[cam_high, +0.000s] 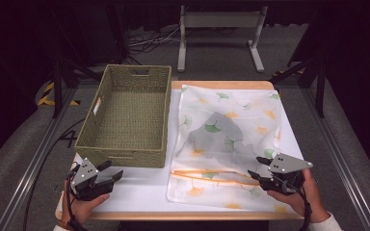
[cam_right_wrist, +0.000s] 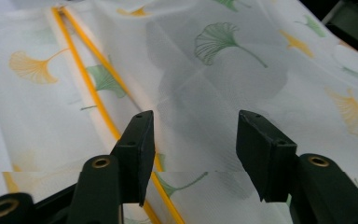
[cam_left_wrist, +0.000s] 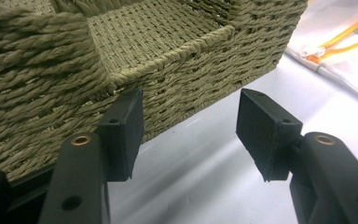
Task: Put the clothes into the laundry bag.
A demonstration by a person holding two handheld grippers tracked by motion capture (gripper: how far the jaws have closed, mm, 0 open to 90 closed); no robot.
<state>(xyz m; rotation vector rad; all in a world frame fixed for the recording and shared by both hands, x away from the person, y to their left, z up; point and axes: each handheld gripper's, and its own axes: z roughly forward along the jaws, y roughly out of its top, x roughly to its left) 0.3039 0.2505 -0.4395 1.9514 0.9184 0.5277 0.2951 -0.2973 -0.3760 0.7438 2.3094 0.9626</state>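
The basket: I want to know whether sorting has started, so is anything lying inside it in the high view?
No, the woven basket shows only its bare woven floor and walls.

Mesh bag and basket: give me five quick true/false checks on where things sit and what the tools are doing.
1. The woven basket is empty. True.
2. The mesh bag lies inside the basket. False: it lies flat on the table, to the right of the basket in the high view.
3. Something dark grey shows through the bag's fabric. True.
4. The right tool is clamped on the orange zip. False: its jaws stand apart above the bag with nothing pinched between them.
5. The left tool grips the basket's rim. False: its jaws are apart, just short of the basket's near wall, holding nothing.
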